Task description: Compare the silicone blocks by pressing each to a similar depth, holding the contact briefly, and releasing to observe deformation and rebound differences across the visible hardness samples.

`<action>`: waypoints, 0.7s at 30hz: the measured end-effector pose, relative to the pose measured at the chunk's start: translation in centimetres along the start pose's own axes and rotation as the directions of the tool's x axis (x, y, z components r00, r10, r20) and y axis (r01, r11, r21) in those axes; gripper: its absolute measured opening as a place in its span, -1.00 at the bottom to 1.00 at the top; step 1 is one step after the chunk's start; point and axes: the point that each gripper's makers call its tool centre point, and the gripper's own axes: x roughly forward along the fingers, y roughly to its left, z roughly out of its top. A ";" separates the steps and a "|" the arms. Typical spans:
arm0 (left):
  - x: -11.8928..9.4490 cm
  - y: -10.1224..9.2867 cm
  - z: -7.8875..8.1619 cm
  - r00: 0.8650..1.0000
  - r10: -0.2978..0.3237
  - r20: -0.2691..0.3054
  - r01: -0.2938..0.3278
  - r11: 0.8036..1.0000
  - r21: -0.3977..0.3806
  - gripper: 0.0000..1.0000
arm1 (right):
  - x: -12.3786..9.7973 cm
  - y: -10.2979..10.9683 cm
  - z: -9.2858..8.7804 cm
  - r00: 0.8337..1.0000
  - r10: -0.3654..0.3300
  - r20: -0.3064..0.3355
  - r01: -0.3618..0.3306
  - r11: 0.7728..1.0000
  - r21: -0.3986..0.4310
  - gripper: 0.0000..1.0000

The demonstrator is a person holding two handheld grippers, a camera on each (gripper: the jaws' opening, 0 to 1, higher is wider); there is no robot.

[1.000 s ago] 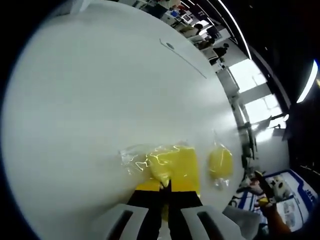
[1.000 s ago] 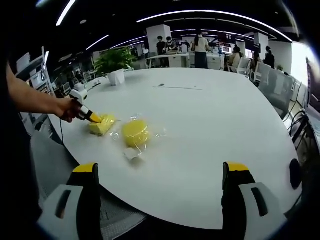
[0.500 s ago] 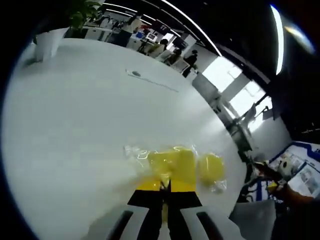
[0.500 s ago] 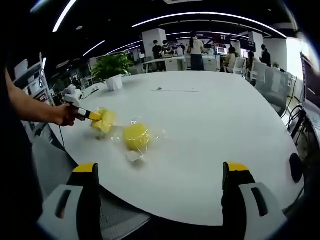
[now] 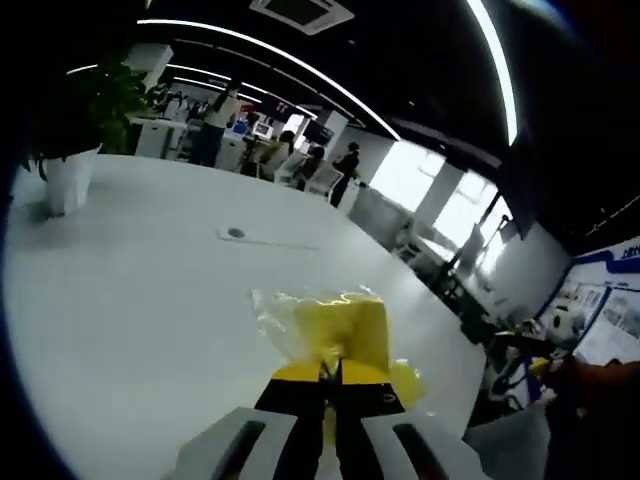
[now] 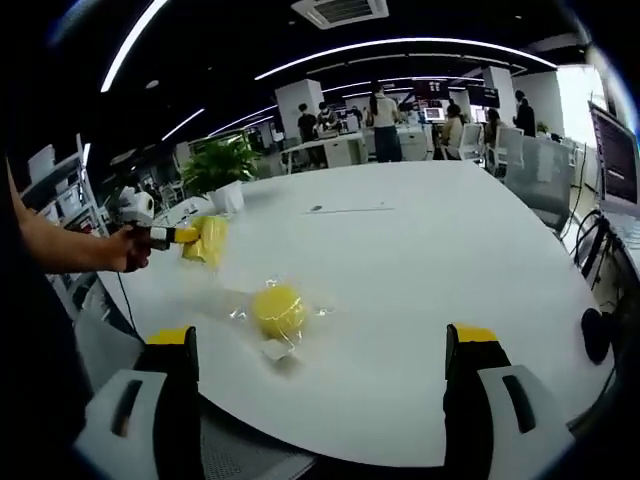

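The left gripper (image 5: pixel 330 375) had its jaws clamped on the bagged yellow silicone block (image 5: pixel 345 330), held clear above the white table (image 5: pixel 130 300); it looked light and soft, its film slippery. The right gripper (image 6: pixel 318 375) stood with jaws wide apart, facing the round yellow sample (image 6: pixel 277 308) lying bagged on the table.

an open office: white meeting table (image 6: pixel 420 250), desks (image 6: pixel 345 148), swivel chairs (image 6: pixel 525 160).

The yellow block (image 5: pixel 345 333) in its clear bag hangs clear above the white table. The round yellow block (image 6: pixel 277 307), also bagged, lies flat on it.
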 end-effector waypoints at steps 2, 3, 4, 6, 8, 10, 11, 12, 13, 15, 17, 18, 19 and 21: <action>-0.3 -0.2 1.0 1.000 -0.006 0.022 0.006 1.000 0.010 -1.00 | 0.0 0.0 0.4 1.000 0.003 0.000 -0.003 1.000 -0.008 0.93; -0.4 -0.4 1.3 0.999 -0.009 0.032 0.008 1.000 0.013 -1.00 | 0.0 0.1 0.5 1.000 0.004 0.002 -0.004 1.000 -0.010 0.93; -0.5 -0.6 2.0 0.999 -0.014 0.044 0.013 1.000 0.023 -1.00 | 0.1 0.1 0.8 1.000 0.006 0.004 -0.006 1.000 -0.020 0.93; -0.8 -1.2 3.0 0.998 -0.021 0.062 0.018 0.999 0.044 -1.00 | 0.1 0.5 1.2 1.000 0.008 0.000 -0.008 0.999 -0.046 0.93; -1.1 -1.6 4.0 0.996 -0.028 0.084 0.023 0.997 0.068 -1.00 | 0.2 0.8 1.9 1.000 0.026 0.013 -0.025 0.998 -0.058 0.93; -1.5 -2.2 5.1 0.993 -0.040 0.110 0.033 0.997 0.066 -1.00 | 0.2 1.0 2.8 0.999 0.033 0.019 -0.032 0.997 -0.064 0.93; -1.7 -2.4 5.8 0.991 -0.045 0.128 0.035 0.996 0.082 -1.00 | 0.2 1.0 2.9 0.999 0.034 0.021 -0.033 0.997 -0.063 0.93; -1.8 -2.7 6.3 0.990 -0.049 0.136 0.037 0.995 0.091 -1.00 | 0.3 1.0 3.5 0.999 0.039 0.033 -0.037 0.997 -0.061 0.93; -1.9 -3.0 6.8 0.988 -0.054 0.147 0.040 0.994 0.098 -1.00 | 0.3 1.0 3.9 0.998 0.042 0.039 -0.039 0.997 -0.064 0.93; -2.3 -3.6 8.0 0.983 -0.061 0.175 0.042 0.993 0.108 -0.99 | 0.3 1.0 4.6 0.998 0.046 0.049 -0.042 0.997 -0.071 0.93; -2.6 -4.1 8.9 0.979 -0.067 0.191 0.042 0.990 0.133 -0.99 | 0.3 0.9 5.6 0.996 0.051 0.070 -0.047 0.997 -0.056 0.93; -2.7 -4.6 9.6 0.977 -0.079 0.198 0.050 0.988 0.148 -0.99 | 0.3 0.9 6.0 0.995 0.052 0.079 -0.049 0.998 -0.050 0.93; -2.9 -5.0 9.9 0.975 -0.087 0.204 0.054 0.986 0.161 -0.99 | 0.2 0.9 6.4 0.995 0.052 0.085 -0.047 0.997 -0.059 0.93; -3.3 -5.6 10.8 0.973 -0.090 0.213 0.049 0.981 0.189 -0.99 | 0.2 0.9 7.0 0.993 0.060 0.097 -0.054 0.996 -0.065 0.93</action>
